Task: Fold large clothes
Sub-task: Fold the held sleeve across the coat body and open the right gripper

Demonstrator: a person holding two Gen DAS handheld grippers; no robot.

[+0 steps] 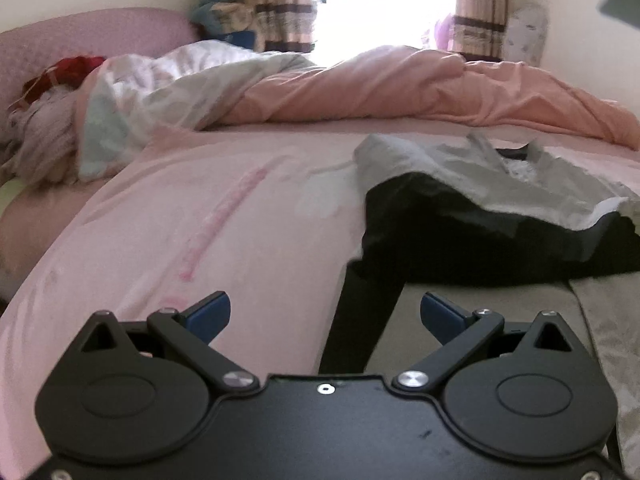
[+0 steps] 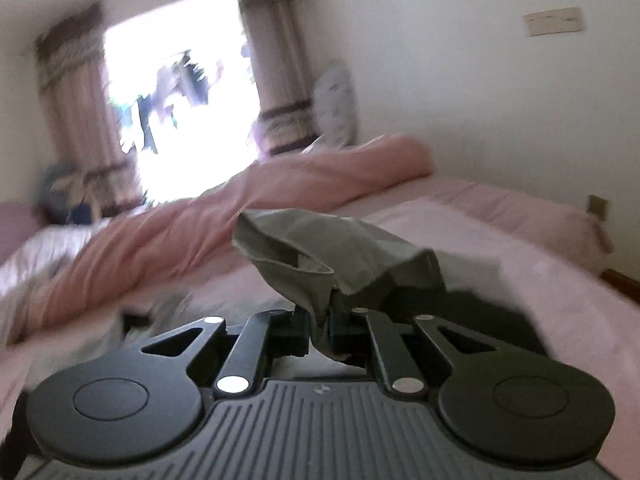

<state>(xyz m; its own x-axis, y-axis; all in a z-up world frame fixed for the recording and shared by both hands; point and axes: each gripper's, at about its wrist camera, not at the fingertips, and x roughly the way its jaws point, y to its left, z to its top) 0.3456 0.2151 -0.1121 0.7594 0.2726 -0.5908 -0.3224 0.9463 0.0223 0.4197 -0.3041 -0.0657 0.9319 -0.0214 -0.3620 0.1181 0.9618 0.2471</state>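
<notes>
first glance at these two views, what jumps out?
The right gripper, jaws shut on a bunch of grey fabric lifted above the pink bedsheet. In the left view, the left gripper is open and empty, short of the crumpled black-and-grey garment on the bed. Behind both, a rumpled salmon-pink duvet and a blown-out bright window.

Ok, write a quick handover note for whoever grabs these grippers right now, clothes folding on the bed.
Left gripper: open, empty, low over the pink bedsheet near the garment's black strap.
Right gripper: shut on a grey fold of the garment, lifted off the bed.
Garment, black and grey, lies crumpled on the sheet, right of the left gripper.
Done: one grasp. Left: spread it flat, fold it.
</notes>
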